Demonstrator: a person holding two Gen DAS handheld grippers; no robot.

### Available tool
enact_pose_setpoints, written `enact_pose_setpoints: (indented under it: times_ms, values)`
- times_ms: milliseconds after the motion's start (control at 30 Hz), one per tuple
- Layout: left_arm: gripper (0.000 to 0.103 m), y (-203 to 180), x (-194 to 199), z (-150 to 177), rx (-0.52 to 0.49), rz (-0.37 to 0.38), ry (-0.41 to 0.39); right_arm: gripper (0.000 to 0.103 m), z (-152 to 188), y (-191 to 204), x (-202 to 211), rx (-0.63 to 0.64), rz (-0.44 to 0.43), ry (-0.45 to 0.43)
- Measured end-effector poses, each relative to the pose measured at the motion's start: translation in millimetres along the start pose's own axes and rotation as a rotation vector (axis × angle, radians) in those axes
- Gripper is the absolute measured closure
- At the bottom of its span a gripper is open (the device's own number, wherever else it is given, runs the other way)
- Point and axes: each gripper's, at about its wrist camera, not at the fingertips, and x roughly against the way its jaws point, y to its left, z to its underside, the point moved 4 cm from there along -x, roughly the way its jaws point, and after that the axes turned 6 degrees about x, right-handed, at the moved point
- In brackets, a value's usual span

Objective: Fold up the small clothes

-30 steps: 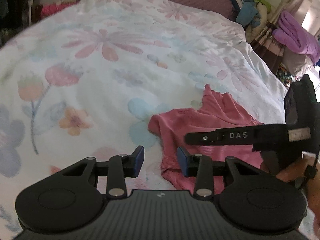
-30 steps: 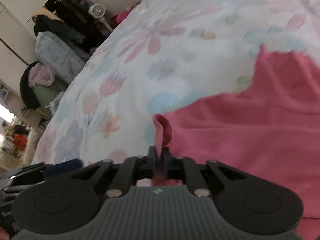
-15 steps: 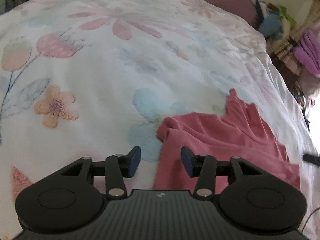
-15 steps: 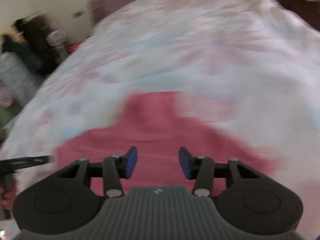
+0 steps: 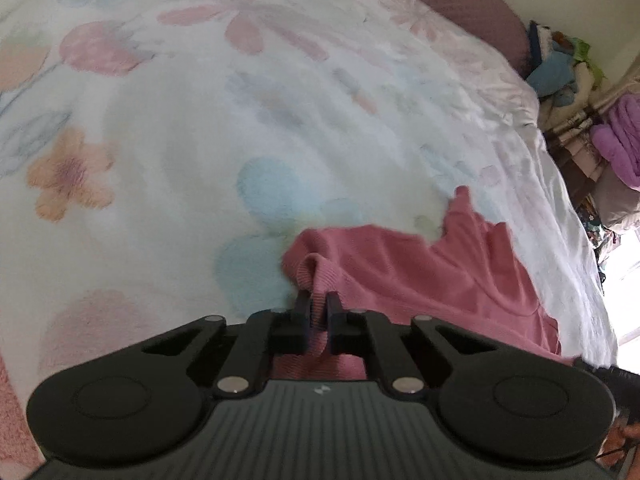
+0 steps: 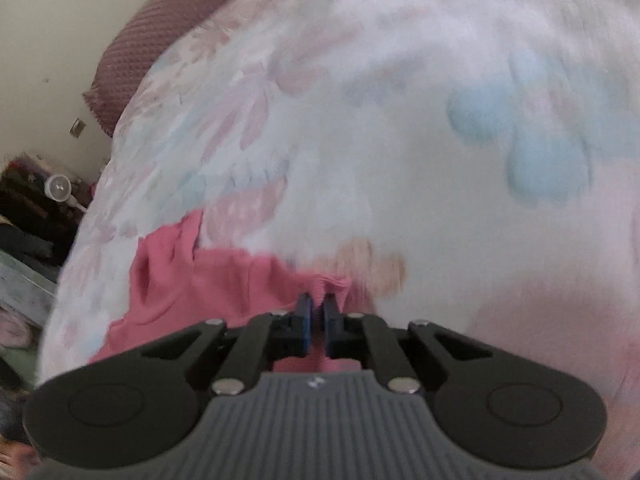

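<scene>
A small pink ribbed garment [image 5: 432,272] lies rumpled on a white floral bedspread [image 5: 224,128]. My left gripper [image 5: 318,304] is shut on the garment's near left edge, with a fold of cloth bunched up between the fingers. In the right wrist view the same pink garment [image 6: 192,280] spreads to the left, and my right gripper [image 6: 316,304] is shut on its edge at another corner. Pink cloth shows between both pairs of fingertips. The bedspread [image 6: 400,140] fills the rest of that view.
A mauve headboard cushion [image 5: 460,4] lies at the far end of the bed. Piled clothes and purple fabric [image 5: 616,148] stand off the bed's right side. In the right wrist view a small white fan [image 6: 60,188] and dark clutter sit beside the bed at left.
Both grippers were open half a second ago and have now shut on edges of the pink garment. The right gripper let go of its first hold and took hold at another corner.
</scene>
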Motion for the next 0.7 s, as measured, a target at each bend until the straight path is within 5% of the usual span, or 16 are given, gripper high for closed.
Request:
enact_pose_setpoints:
  times_ms: [133, 267, 400, 467, 633, 667, 700]
  values:
    - [0.098, -10, -6, 4, -0.066, -0.076, -0.020, 0.103, -21, 4, -10, 0.117, 0.136, -0.019]
    - [0.097, -7, -10, 10, -0.076, -0.091, 0.003, 0.103, -13, 2, -25, 0.142, 0.143, 0.033]
    - [0.080, -5, 0, 10, -0.051, -0.066, 0.024, 0.064, -5, 5, 14, 0.155, 0.147, -0.027]
    - [0.064, -5, 6, 11, -0.047, -0.053, 0.030, 0.064, 9, 12, 35, 0.166, 0.105, -0.027]
    - [0.063, -11, 15, 26, -0.082, -0.049, 0.033, 0.067, 45, 24, 58, 0.148, 0.055, 0.000]
    - [0.063, -11, 14, 29, -0.088, -0.063, 0.038, 0.070, 51, 25, 55, 0.131, 0.054, 0.016]
    - [0.066, -11, 12, 32, -0.088, -0.074, 0.045, 0.085, 55, 26, 54, 0.120, 0.059, 0.025]
